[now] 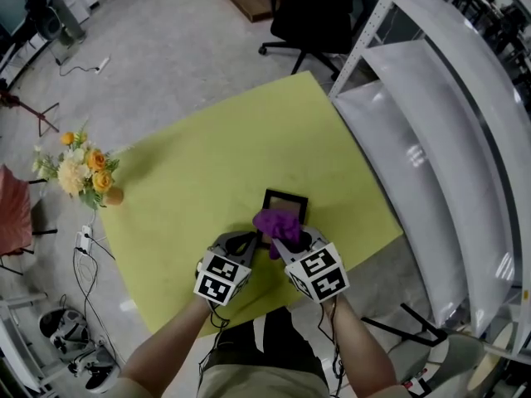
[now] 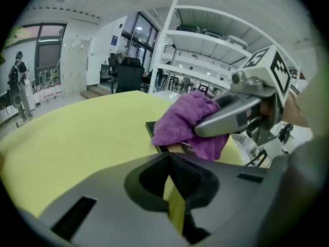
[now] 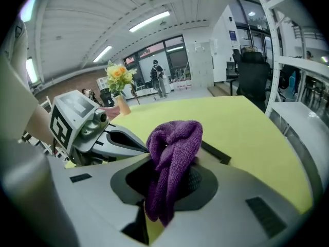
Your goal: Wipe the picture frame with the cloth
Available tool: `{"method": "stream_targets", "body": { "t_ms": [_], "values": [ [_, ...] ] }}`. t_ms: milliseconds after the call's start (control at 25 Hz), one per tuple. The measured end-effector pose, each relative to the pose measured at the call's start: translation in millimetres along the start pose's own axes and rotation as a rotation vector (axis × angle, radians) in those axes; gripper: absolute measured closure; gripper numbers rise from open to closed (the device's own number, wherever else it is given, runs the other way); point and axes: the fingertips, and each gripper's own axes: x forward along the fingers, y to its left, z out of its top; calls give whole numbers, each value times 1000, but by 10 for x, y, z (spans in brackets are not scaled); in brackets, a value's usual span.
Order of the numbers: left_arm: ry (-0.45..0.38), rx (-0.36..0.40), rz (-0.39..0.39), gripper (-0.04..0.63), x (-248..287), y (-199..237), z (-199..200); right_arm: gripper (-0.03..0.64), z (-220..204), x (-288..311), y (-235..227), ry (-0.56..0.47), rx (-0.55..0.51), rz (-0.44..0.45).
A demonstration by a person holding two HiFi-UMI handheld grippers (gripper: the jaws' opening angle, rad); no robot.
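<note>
A small black picture frame point(image 1: 286, 199) lies flat on the yellow table point(image 1: 207, 164), near its front edge. A purple cloth point(image 1: 278, 224) covers the frame's near part. My right gripper point(image 1: 290, 237) is shut on that cloth point(image 3: 175, 138), which bunches up between its jaws and hides them. My left gripper point(image 1: 255, 240) comes in from the left, jaws shut, its tips at the frame's near left corner point(image 2: 150, 128). No part of the frame shows between them. In the left gripper view the right gripper's fingers point(image 2: 226, 115) press the cloth point(image 2: 182, 122) onto the frame.
A vase of orange and cream flowers point(image 1: 83, 168) stands at the table's left corner. White metal shelving point(image 1: 431, 139) runs along the right side, close to the table. A black office chair point(image 1: 311, 15) sits beyond the far edge. A person point(image 2: 18, 86) stands far off.
</note>
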Motion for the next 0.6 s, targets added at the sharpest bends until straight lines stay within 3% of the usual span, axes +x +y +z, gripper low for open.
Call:
{"method": "stream_targets", "body": {
  "t_ms": [280, 600],
  "values": [
    [45, 18, -4, 589, 21, -64, -181, 527, -337, 277, 248, 69, 46, 36],
    [46, 35, -2, 589, 18, -52, -192, 526, -558, 116, 121, 114, 34, -23]
  ]
}}
